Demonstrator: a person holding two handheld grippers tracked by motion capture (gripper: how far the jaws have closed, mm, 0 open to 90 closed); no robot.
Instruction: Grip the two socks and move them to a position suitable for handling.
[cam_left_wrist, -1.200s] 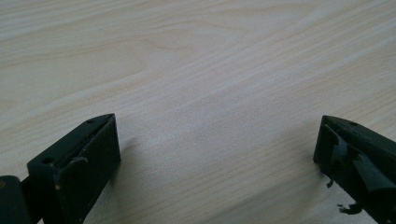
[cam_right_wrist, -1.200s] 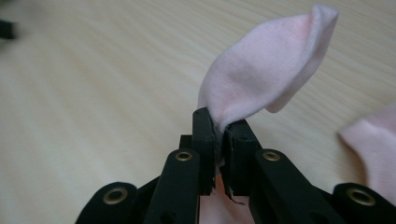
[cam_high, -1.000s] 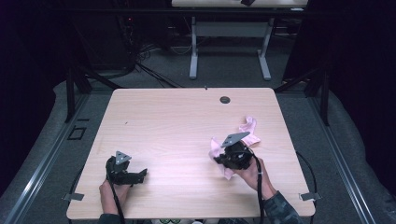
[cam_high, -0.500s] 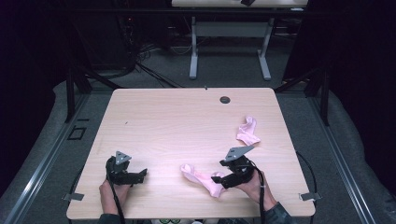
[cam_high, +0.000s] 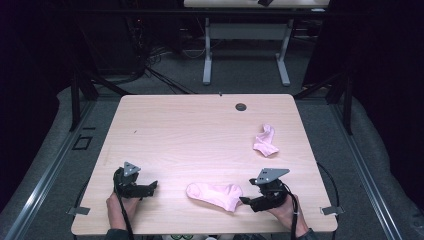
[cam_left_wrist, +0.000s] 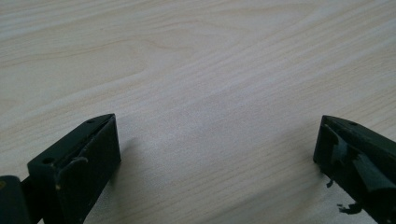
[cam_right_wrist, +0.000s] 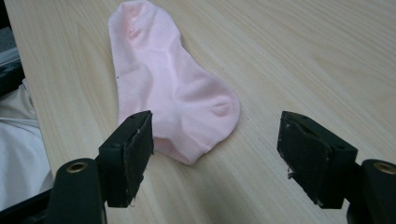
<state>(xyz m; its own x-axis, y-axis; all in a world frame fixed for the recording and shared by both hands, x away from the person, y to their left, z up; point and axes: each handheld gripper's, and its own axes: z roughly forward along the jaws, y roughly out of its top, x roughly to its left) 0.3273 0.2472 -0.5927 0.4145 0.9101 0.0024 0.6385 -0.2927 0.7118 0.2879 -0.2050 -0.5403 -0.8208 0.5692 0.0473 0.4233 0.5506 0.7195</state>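
A flat pale pink cotton sock (cam_high: 215, 195) lies on the light wooden counter (cam_high: 200, 130) at 6 o'clock, just left of the right claw (cam_high: 246, 201) — its jaws have just been opening, wide now, gripping nothing. A second, crumpled pink sock (cam_high: 265, 141) sits at 3 o'clock. The left claw (cam_high: 153, 185), at 8 o'clock, gapes wide over bare wood.

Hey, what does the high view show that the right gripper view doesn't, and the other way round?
High view alone: a second pink sock crumpled near the table's right edge, the left hand-held gripper and a dark round hole in the tabletop. Right gripper view alone: pale cloth beyond the table's edge and the worn pads close up. Both: the flat pink sock on the wooden table, with the right hand-held gripper open beside it.
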